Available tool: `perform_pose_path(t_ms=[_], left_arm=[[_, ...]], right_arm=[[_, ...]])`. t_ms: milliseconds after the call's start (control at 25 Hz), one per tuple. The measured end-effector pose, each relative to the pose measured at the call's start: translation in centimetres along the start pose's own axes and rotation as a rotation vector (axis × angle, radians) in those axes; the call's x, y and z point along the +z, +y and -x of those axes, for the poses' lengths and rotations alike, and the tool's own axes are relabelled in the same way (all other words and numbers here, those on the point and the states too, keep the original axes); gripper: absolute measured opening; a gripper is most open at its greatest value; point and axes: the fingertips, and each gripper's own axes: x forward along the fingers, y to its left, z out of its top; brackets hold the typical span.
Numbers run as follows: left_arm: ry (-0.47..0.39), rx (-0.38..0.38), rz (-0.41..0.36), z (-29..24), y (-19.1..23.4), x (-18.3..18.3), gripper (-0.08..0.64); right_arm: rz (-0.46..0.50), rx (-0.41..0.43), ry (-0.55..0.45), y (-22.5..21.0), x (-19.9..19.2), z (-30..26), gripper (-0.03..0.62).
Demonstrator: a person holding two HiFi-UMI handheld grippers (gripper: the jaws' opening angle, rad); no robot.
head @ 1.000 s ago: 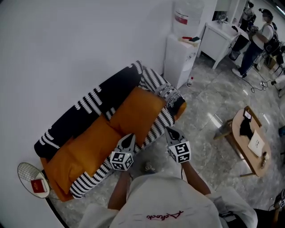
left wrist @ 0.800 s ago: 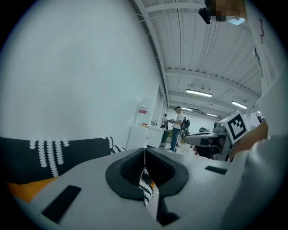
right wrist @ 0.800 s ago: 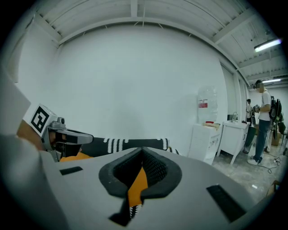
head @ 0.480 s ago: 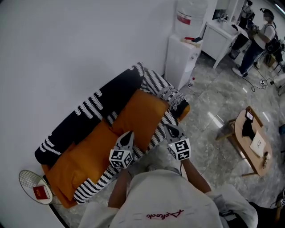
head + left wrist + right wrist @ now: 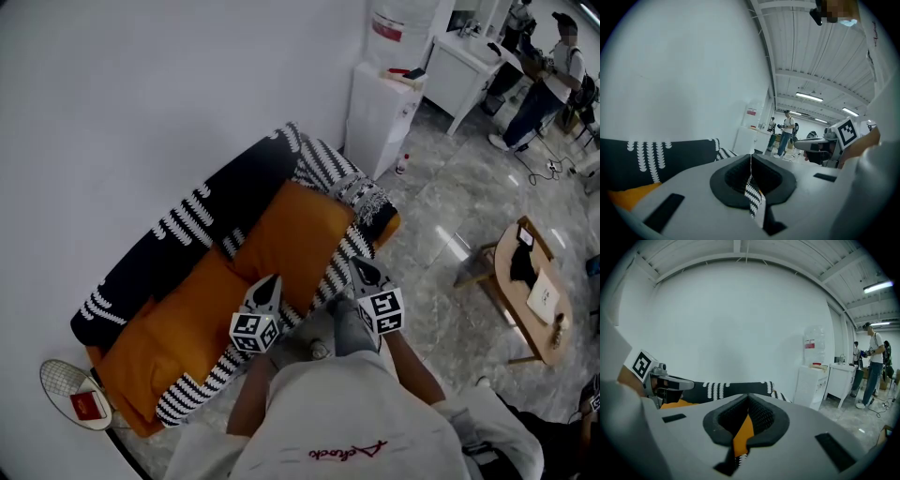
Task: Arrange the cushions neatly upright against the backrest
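Our left tool (image 5: pixel 270 286) and right tool (image 5: pixel 362 272), both closed and empty, hover at the near edge of the sofa (image 5: pixel 202 380). The right cushion (image 5: pixel 295 234) and left cushion (image 5: pixel 173 323) lie slumped on its seat, below the backrest (image 5: pixel 187 220). We should open wide, then pinch one top corner firmly.

Plain white wall (image 5: pixel 141 94), grey marble floor (image 5: pixel 441 216), water dispenser (image 5: pixel 380 112) w/ white cabinet (image 5: pixel 459 84) beside, wooden side table (image 5: pixel 511 307) at right.

**Two orange cushions (image 5: pixel 298 236) in front of the backrest (image 5: pixel 216 202)**

Both are plain, large and roughly square. One lies toward the sofa's far end, the other (image 5: pixel 173 328) toward its near end. They sit side by side with edges meeting, flat on the striped seat (image 5: pixel 202 380) below the black, white-patterned backrest.
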Motion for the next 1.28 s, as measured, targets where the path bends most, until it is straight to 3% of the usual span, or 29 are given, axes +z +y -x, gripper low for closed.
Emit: perform_pose_path(t_ms=[280, 560, 880, 1280], left_arm=[[-0.001, 0.021, -0.004, -2.3, 1.0, 0.4, 0.031], [0.001, 0.088, 0.016, -5.3, 4.2, 1.7, 0.031], [0.002, 0.17, 0.022, -10.2, 7.9, 4.7, 0.031], [0.031, 0.201, 0.031, -18.5, 9.4, 7.5, 0.031]], right_arm=[[-0.005, 0.017, 0.002, -1.9, 0.0, -2.4, 0.026], [-0.001, 0.072, 0.006, -4.2, 1.0, -7.6, 0.026], [0.009, 0.131, -0.004, -8.7, 3.9, -14.6, 0.026], [-0.008, 0.149, 0.004, -16.4, 5.7, -20.5, 0.026]])
